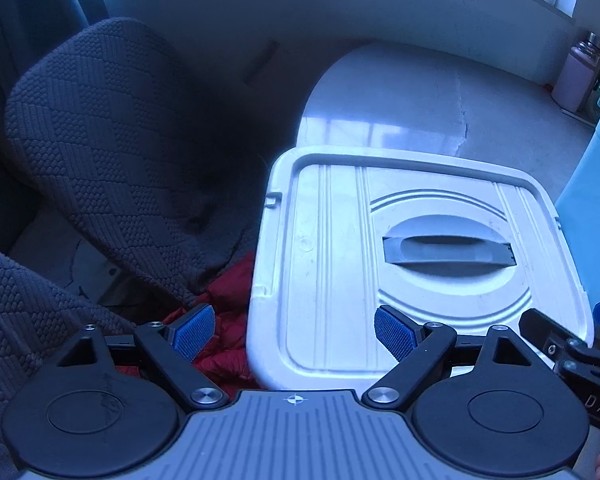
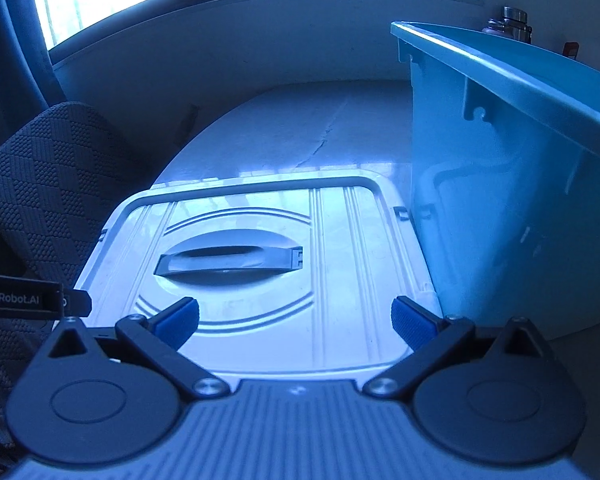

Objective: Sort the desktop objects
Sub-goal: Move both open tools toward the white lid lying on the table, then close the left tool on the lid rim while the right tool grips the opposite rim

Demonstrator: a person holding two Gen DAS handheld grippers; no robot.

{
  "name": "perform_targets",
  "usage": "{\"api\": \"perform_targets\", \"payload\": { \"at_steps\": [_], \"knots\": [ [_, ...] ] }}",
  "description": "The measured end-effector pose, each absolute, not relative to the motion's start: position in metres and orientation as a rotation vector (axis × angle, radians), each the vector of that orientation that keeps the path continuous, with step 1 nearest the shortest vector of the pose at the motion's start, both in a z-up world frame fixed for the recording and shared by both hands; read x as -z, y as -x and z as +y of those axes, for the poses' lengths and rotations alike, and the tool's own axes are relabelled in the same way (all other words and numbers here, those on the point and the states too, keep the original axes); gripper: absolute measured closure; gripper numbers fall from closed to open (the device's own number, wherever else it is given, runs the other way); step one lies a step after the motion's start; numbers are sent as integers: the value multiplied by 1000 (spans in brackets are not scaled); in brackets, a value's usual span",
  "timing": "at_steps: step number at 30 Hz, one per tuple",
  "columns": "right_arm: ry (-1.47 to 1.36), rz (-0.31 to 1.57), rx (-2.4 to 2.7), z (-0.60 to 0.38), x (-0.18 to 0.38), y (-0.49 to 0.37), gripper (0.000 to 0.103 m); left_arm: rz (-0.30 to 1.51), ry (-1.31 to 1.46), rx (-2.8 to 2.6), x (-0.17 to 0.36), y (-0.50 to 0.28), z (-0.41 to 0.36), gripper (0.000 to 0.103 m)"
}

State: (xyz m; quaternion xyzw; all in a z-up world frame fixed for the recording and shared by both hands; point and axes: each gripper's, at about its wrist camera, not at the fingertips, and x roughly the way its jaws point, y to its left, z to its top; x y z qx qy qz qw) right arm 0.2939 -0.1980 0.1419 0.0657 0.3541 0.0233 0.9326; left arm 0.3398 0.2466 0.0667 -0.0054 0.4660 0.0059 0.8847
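A white plastic lid [image 1: 332,264] with a grey recessed handle [image 1: 446,251] lies flat on the pale table. My left gripper [image 1: 294,334] is open and empty over the lid's near left edge. The lid also shows in the right wrist view [image 2: 340,264] with its handle [image 2: 228,262]. My right gripper [image 2: 294,324] is open and empty just above the lid's near edge. A blue plastic bin [image 2: 512,184] stands right of the lid, almost touching it. The right gripper's tip shows at the lower right of the left wrist view [image 1: 560,344].
A dark textured chair [image 1: 112,148] stands left of the table, with red fabric [image 1: 228,320] beside the lid's left edge. A pink bottle [image 1: 578,74] stands at the far right against the wall. The round table [image 1: 400,96] stretches behind the lid.
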Motion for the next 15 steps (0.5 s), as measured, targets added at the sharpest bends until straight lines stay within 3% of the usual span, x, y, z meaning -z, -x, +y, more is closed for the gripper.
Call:
{"api": "perform_targets", "payload": {
  "at_steps": [15],
  "knots": [
    [-143, 749, -18, -205, -139, -320, 0, 1052, 38, 33, -51, -396, 242, 14]
  ]
}}
